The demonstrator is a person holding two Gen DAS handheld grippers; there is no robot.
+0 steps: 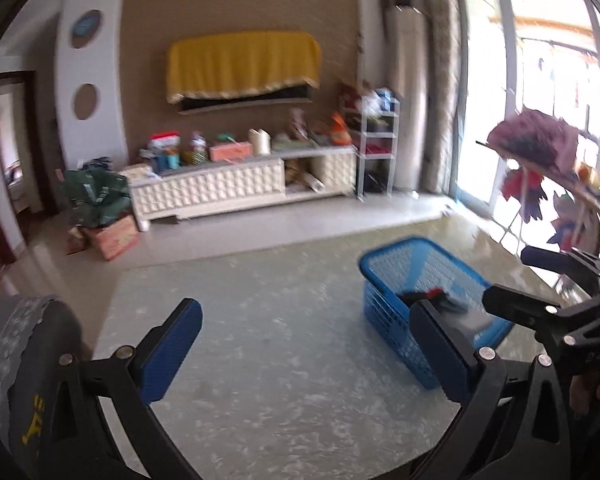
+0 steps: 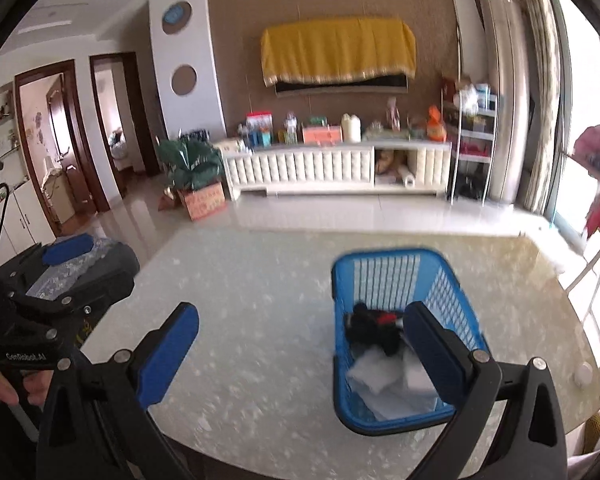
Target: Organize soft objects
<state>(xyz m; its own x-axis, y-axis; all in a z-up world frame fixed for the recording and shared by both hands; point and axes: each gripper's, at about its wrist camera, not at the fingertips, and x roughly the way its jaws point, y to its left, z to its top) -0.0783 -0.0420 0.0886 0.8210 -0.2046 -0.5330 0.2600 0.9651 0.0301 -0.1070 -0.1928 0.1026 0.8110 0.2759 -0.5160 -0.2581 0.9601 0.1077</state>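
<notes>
Ahead and right of the left hand-held gripper [image 1: 304, 344], jaws spread wide and empty, sits the blue basket [image 1: 384, 304] on the marbled worktop [image 1: 260, 360]. The right hand-held gripper [image 2: 304, 352] gapes just as wide, gripping nothing. Basket's long axis runs away from it. Only the right view shows the contents: a black-and-red soft toy [image 2: 374, 326] over white folded cloths [image 2: 376, 378].
</notes>
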